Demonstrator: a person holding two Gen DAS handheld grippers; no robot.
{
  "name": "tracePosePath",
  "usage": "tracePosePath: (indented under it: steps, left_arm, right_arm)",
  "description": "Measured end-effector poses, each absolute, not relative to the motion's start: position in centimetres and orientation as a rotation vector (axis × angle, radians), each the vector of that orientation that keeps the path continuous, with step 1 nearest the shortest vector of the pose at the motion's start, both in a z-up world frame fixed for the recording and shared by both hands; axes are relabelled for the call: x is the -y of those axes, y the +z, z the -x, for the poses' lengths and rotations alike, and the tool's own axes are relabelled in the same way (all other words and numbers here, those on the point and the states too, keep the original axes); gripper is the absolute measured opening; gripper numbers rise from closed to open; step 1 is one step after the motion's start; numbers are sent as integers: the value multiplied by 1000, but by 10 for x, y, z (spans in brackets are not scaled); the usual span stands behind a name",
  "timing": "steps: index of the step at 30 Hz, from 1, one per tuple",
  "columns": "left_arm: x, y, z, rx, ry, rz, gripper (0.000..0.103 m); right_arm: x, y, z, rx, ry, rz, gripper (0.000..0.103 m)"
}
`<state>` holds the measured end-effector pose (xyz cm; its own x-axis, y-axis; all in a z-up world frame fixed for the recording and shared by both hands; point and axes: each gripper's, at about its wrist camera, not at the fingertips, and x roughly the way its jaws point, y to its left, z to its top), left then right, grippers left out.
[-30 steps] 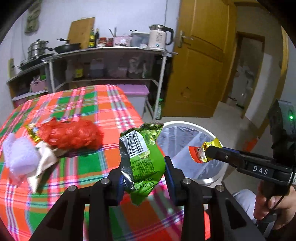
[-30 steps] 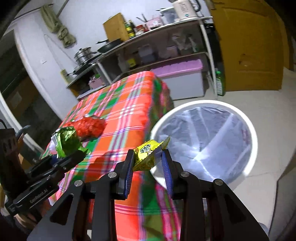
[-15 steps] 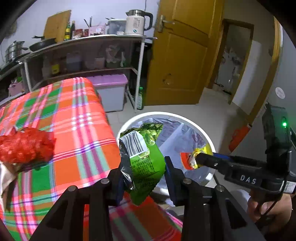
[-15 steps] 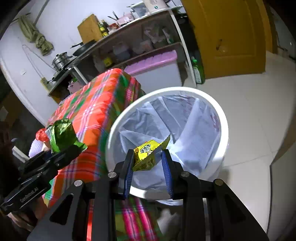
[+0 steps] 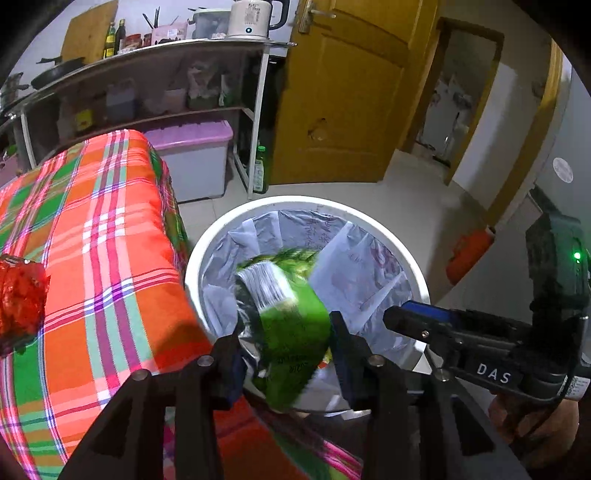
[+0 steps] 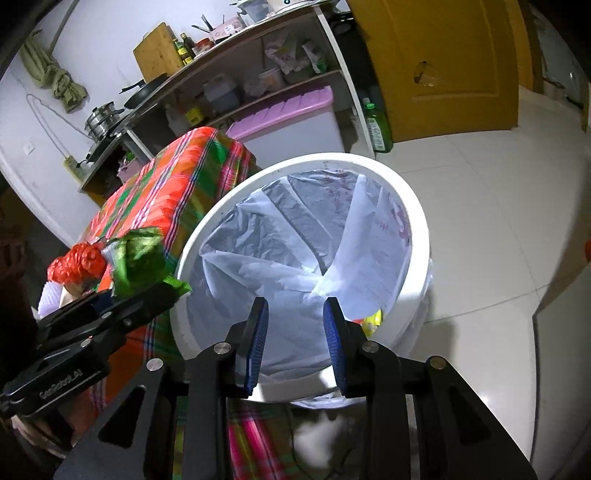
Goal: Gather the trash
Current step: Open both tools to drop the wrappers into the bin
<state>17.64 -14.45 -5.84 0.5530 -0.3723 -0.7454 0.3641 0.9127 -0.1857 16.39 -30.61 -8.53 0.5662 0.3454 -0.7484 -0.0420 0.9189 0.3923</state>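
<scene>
The left gripper [image 5: 286, 332] tilts steeply down over the near rim of the white trash bin [image 5: 207, 254], its black fingers [image 5: 341, 339] spread apart. Its jaws have just been opening, and the green snack wrapper [image 5: 291, 332] sits blurred between them with its barcode panel uppermost; whether the pads still touch it is unclear, though gaps show at both sides. In the right wrist view the same wrapper [image 6: 138, 258] sticks up from the left gripper's tips [image 6: 159, 291] beside the bin's edge.

The right gripper [image 6: 295, 332] also points steeply down into the bin [image 6: 413, 206], its blue-padded fingers [image 6: 258, 332] parted with nothing between them. From the left wrist view it reaches in from the right [image 5: 391, 317], with the person's hand [image 5: 532, 424] wrapped round its grip below. A yellow wrapper [image 6: 373, 321] lies low inside the bin liner [image 6: 280, 240], just past the right-hand finger.

To the left of the bin stands a table under a red, green and white plaid cloth [image 5: 92, 258]; the bin sits close against its corner. A red mesh bag [image 5: 20, 295] rests on the cloth, well apart from the bin. Farther back are a purple-lidded storage box [image 5: 192, 155], a metal shelf rack [image 5: 147, 74] carrying a white electric kettle [image 5: 251, 18], and a yellow wooden door [image 5: 351, 92].
</scene>
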Motion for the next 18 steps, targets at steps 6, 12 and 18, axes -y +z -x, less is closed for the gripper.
tracePosePath:
  steps: [6,12,18]
  left_arm:
    - [143,-59,-178,-884,-435,32,48]
    - [136,-47,-169,-842,-430,51,48]
    - [123,-29,-151,-779,-390,64,48]
  right_arm:
    - [310,-77,-161,-914,237,-357,32]
    - [307,-61,-154,-861,235,-334,32]
    - [298,-37,-139,-776,259,-295,32]
